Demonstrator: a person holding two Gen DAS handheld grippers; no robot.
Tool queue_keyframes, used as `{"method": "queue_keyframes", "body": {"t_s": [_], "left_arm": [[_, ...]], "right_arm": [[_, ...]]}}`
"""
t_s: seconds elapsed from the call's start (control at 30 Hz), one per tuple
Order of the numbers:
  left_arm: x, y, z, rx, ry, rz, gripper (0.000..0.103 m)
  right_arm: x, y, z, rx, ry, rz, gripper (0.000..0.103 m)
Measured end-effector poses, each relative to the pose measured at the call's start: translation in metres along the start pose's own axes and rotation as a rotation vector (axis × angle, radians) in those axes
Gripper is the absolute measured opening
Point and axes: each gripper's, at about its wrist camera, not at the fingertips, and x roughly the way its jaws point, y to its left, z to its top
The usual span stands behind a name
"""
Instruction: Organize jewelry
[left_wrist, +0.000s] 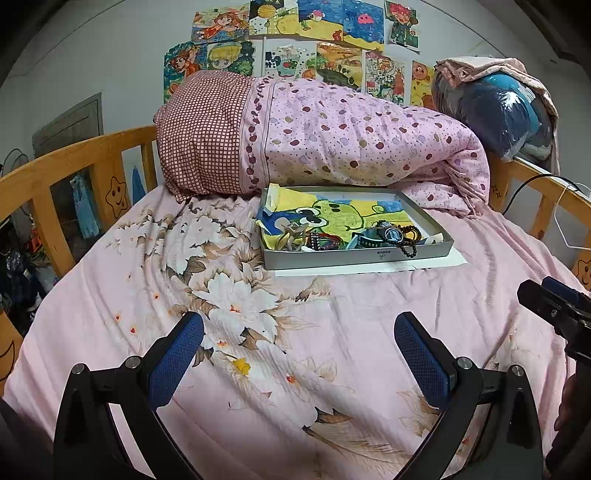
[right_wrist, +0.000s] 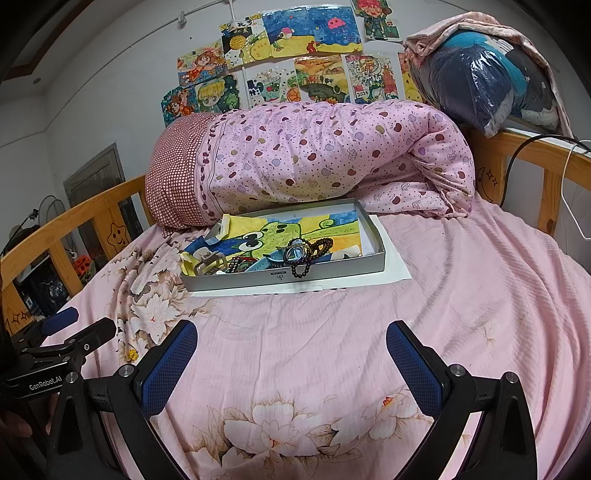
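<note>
- Centrally, a shallow grey tray (left_wrist: 354, 254) sits on the far half of the bed, on a white sheet of paper (left_wrist: 436, 263) that sticks out at its near and right edges.
- Inside the tray the jewelry is heaped along the near wall: a watch (left_wrist: 390, 234) with a round dark face, a string of dark beads (left_wrist: 408, 251) that droops over the near rim, and tan hair clips (left_wrist: 291, 236) at the left end.
- Under the jewelry lies a coloured drawing (left_wrist: 332, 214) of a green frog-like figure on yellow and blue.
- Just beyond the tray, touching its far edge, is a rolled pink quilt (left_wrist: 351, 140) with a fruit print and a red checked end at the left.
- Nearer, the pink bedsheet (right_wrist: 332, 332) with large pale flowers spreads to the bottom of both views.
- Both grippers hover over the near part of the sheet, well apart from the tray: the left gripper (left_wrist: 299, 354) has its jaws wide with nothing between them, and the right gripper (right_wrist: 291, 354) is likewise spread wide and holds nothing.
- Around the bed runs a wooden rail (left_wrist: 74, 155); children's drawings (right_wrist: 295, 55) cover the far wall, and a plastic-wrapped bundle (right_wrist: 480, 74) sits at the far right.
</note>
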Motion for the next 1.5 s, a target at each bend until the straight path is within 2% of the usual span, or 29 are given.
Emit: {"method": "queue_keyframes", "body": {"t_s": [1.23, 1.5], "left_arm": [[0.0061, 0.0036, -0.0052, 0.005, 0.023, -0.008, 0.101], [0.0062, 0.0009, -0.0057, 0.039, 0.03, -0.016, 0.101]], "right_arm": [[0.0004, -0.0013, 0.0008, 0.003, 0.003, 0.0, 0.103], [0.0003, -0.0015, 0.001, 0.004, 0.004, 0.001, 0.103]]}}
